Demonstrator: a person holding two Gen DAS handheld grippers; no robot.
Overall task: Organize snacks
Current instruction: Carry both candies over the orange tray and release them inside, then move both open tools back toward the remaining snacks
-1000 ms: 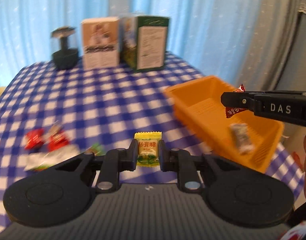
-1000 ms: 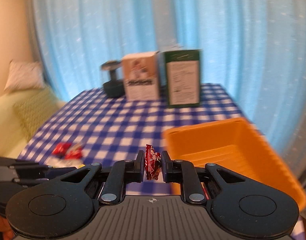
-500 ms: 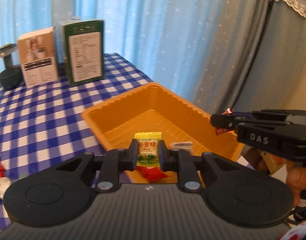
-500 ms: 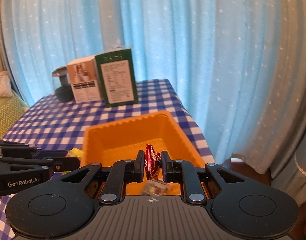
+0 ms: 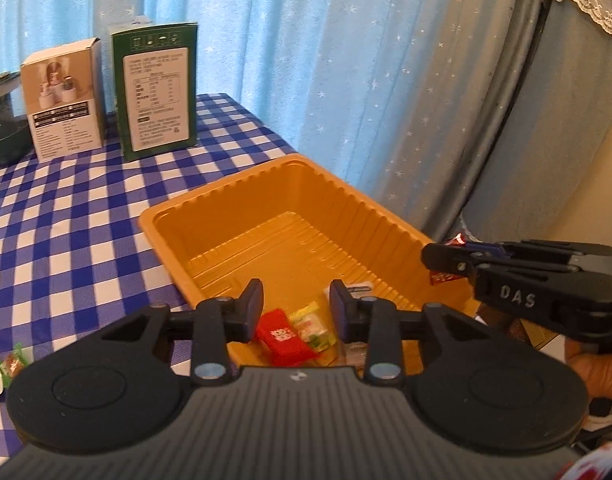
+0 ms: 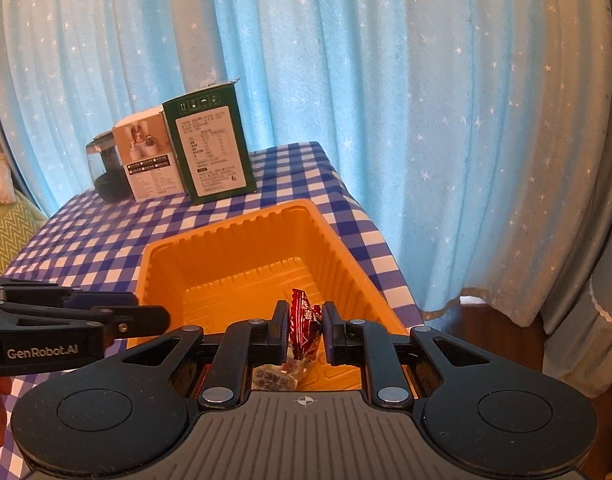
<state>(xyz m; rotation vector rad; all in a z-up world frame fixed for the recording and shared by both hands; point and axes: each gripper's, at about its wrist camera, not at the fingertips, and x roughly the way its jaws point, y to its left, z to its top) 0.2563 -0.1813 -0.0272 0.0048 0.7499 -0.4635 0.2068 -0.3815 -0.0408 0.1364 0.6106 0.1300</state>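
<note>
Over the orange tray (image 5: 210, 216), left gripper (image 5: 296, 304) just spread open, yellow candy (image 5: 310, 325) dropped inside beside red packet (image 5: 284, 338). Right gripper (image 6: 304, 322) still clamping red candy (image 6: 304, 326).

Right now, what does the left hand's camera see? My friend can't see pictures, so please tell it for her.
The left gripper hangs open over an orange tray, with a yellow-green candy and a red candy lying in the tray below. At right, the right gripper pinches a red wrapped candy. The tray sits on a blue checked tablecloth.

Clear-wrapped snack (image 6: 276, 376) under the right tongs (image 6: 304, 330), contents half hidden.
</note>
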